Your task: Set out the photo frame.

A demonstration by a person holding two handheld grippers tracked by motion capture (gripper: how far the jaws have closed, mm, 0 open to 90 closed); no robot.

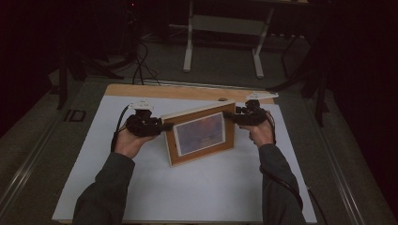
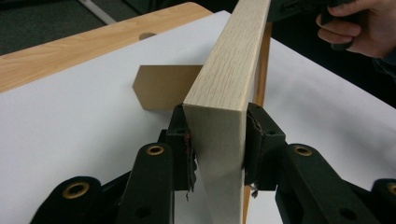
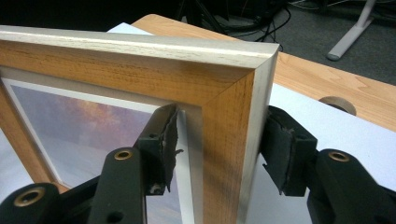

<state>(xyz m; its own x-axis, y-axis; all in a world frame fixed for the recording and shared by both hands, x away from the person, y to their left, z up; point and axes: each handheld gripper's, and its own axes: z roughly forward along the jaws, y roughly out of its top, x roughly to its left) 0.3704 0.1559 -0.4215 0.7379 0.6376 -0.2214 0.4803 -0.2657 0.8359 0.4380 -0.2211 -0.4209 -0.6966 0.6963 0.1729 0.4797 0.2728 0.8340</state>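
The picture frame (image 1: 199, 134) is standing upright near the middle of the white sheet (image 1: 187, 187) covering the bench (image 1: 141, 90), its print facing the person. The left claw (image 1: 165, 126) is pinching the frame's edge at nine o'clock, pads pressing on both faces of the pale wood. A tan stand flap (image 2: 163, 85) is lying behind the frame on the sheet. At the frame's two o'clock corner, the right claw (image 1: 227, 115) is straddling the wood with its jaws spread, one pad just off the glass and the other beside the outer edge; I cannot tell whether either pad is touching.
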